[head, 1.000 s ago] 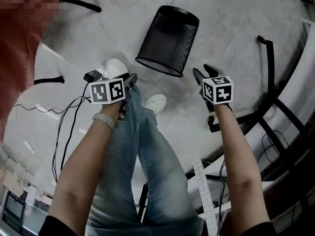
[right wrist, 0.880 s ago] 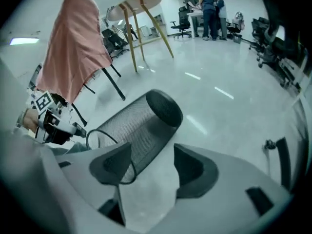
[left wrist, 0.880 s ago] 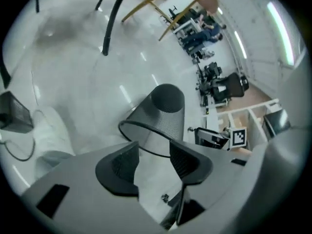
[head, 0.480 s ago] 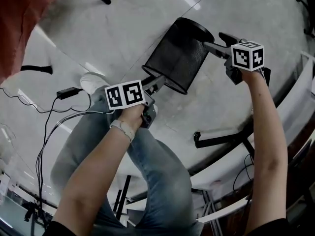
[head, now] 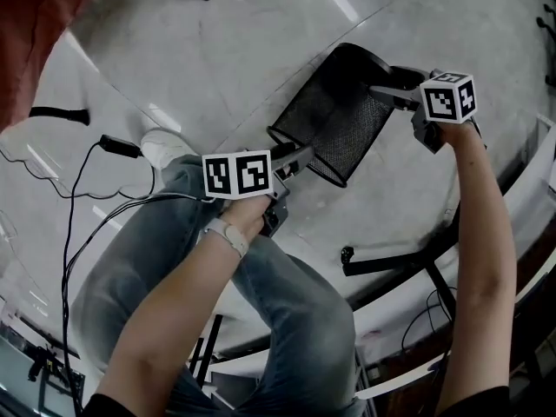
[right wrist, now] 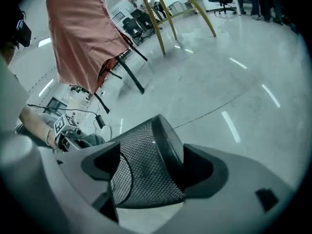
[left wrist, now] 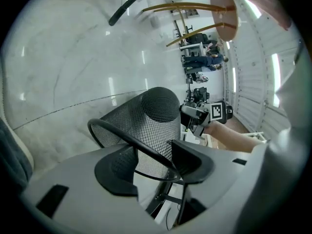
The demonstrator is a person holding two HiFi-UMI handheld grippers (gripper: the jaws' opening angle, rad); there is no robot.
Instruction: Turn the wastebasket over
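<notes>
Both tongs are at the wastebasket [head: 334, 115] now: black mesh, tilted over the floor [head: 217, 50], mouth twd the person, closed end far-right. L tongs [head: 294, 156] have just been opening. Jaws are apart w/ the near rim [left wrist: 131, 139] sitting between them, not pinched yet. R tongs [head: 393, 83] likewise just spread wide, w/ the base end [right wrist: 165, 140] between the jaws and no squeeze that I can see. So approach is done, grip isn't made, and the flip itself is all to come. Can't tell if the basket rests on the floor or is tipped up off it.
</notes>
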